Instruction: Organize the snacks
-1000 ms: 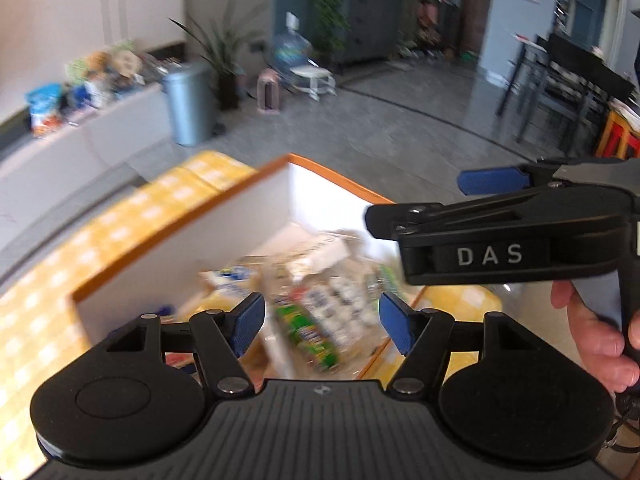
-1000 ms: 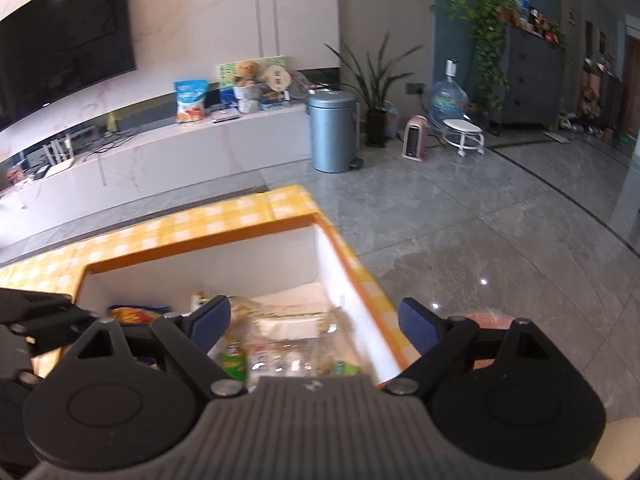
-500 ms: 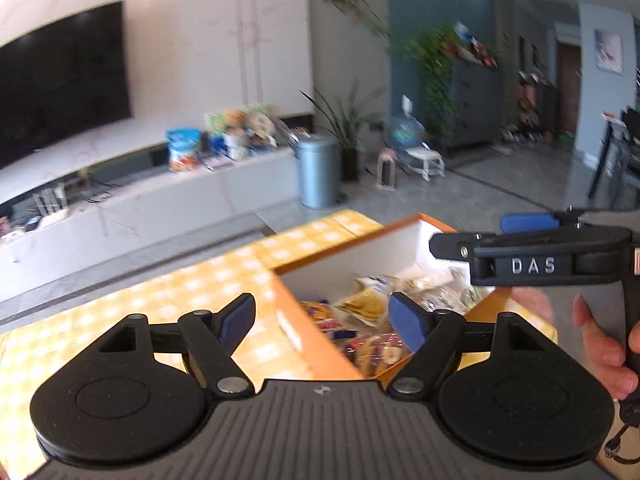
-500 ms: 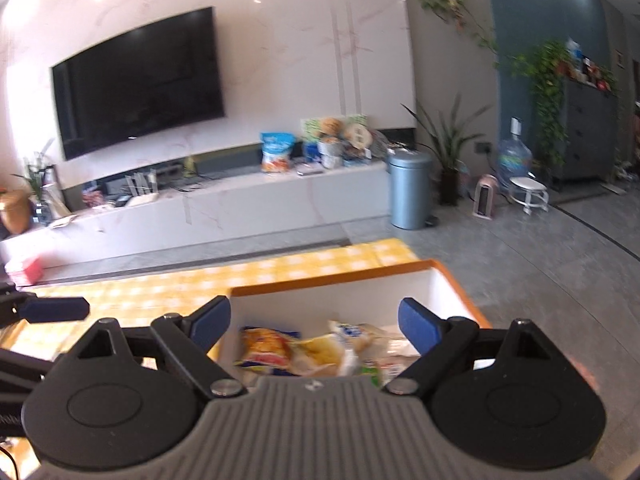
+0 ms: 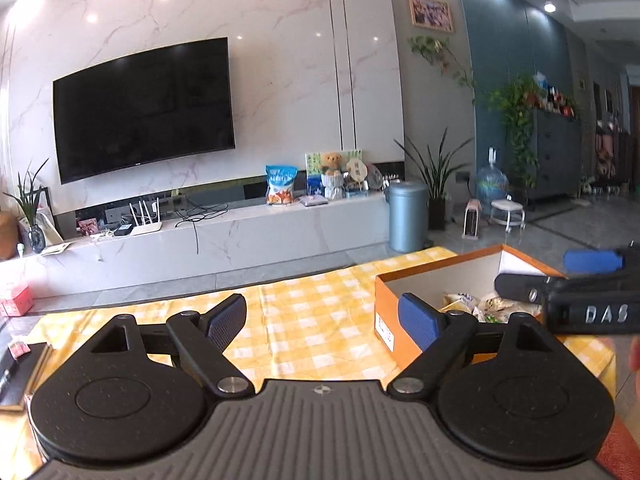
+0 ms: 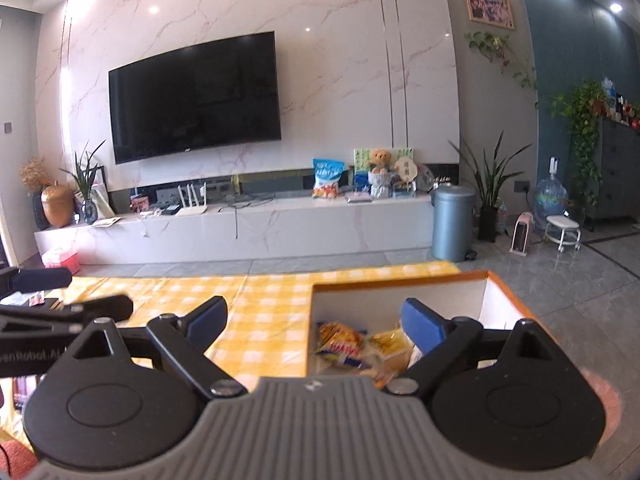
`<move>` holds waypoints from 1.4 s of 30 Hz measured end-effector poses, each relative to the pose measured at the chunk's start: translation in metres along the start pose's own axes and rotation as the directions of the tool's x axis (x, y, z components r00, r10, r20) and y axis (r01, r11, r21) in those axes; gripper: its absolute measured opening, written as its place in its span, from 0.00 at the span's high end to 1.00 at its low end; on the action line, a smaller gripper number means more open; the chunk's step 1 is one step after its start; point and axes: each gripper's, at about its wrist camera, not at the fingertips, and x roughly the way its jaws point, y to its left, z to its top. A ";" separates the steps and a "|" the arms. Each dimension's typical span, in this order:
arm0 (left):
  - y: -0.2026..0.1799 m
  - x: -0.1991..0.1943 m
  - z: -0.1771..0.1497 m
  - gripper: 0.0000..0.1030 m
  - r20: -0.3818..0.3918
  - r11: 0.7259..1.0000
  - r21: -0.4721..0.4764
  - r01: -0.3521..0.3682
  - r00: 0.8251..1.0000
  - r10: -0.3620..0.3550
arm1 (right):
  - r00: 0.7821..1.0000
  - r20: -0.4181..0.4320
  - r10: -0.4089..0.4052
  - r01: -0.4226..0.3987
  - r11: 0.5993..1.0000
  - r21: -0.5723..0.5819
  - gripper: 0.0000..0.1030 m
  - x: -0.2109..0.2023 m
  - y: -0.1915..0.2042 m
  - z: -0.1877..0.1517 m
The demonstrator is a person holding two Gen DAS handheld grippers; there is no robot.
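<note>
Your two hand cameras sit low and close over the yellow checked tablecloth (image 5: 320, 320), facing the big black wall TV (image 6: 196, 96). Both see the orange cardboard box (image 6: 400, 280).

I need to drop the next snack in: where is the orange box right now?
The orange box sits on the yellow checked tablecloth at the table's right end, lower right in both wrist views, with snack packets inside.

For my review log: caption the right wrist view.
Open right tongs, empty, above orange box of snack packets.
</note>
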 end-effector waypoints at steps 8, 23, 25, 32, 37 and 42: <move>0.006 -0.001 -0.016 0.02 -0.004 1.000 -0.013 -0.011 1.000 0.011 | 0.999 -0.037 -0.016 0.017 0.999 0.027 0.11 -0.002 0.006 -0.013; 0.008 0.005 -0.031 0.02 -0.045 1.000 -0.025 -0.018 0.999 0.017 | 0.994 -0.053 -0.095 0.095 0.995 -0.008 0.11 0.003 0.007 -0.023; 0.008 0.007 -0.032 0.02 -0.072 0.999 -0.034 -0.016 0.997 0.014 | 0.992 -0.073 -0.107 0.106 0.994 -0.017 0.11 0.005 0.008 -0.024; 0.006 0.013 -0.040 0.02 -0.164 1.000 -0.024 0.003 0.986 -0.007 | 0.977 -0.163 -0.141 0.138 0.990 -0.032 0.11 0.016 0.005 -0.030; 0.004 0.012 -0.042 0.02 -0.203 1.000 -0.022 0.010 0.979 -0.014 | 0.968 -0.203 -0.147 0.145 0.989 -0.029 0.11 0.020 0.004 -0.035; 0.004 0.010 -0.042 0.02 -0.211 1.000 -0.024 0.009 0.977 -0.014 | 0.966 -0.218 -0.142 0.140 0.990 -0.021 0.11 0.021 0.004 -0.037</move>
